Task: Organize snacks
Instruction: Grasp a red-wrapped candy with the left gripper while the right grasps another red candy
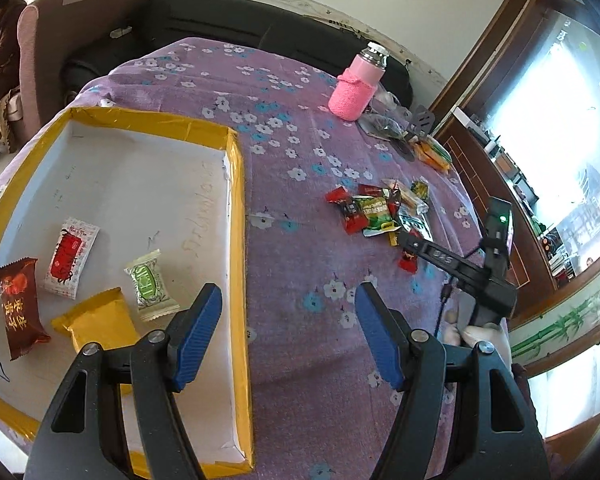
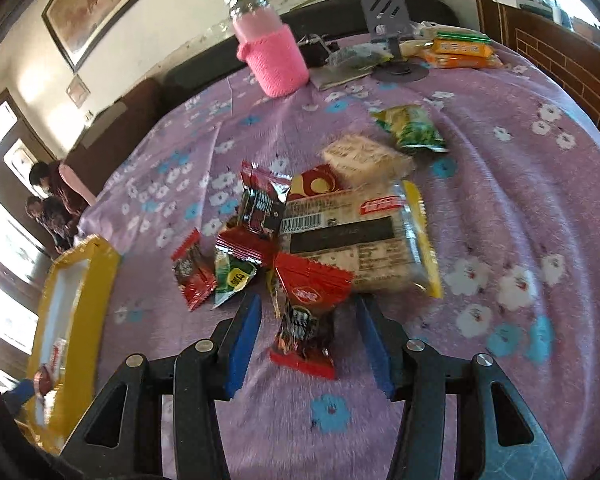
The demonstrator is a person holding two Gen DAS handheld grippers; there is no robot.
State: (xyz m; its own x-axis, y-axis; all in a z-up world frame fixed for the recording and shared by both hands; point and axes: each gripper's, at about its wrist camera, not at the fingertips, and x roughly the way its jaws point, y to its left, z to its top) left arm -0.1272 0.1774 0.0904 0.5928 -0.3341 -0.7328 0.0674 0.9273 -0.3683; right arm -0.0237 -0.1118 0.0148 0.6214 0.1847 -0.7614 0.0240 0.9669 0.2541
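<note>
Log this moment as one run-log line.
left gripper: open, over box edge | right gripper: open, straddling red snack packet | box: four snacks

Readable — "枣生贵子" on the brown packet.

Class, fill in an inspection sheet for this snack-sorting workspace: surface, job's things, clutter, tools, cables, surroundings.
Surface: purple floral cloth covers the table.
Job's things: yellow-rimmed tray holds four snack packets; loose snack pile lies on the cloth.
Clutter: pink bottle, phone stand, orange packets at the far edge.
Tools: left tool open over the tray's edge; right tool open around a red packet.
Cables: black cable beside the right tool.
Surroundings: dark sofa, seated people.
</note>
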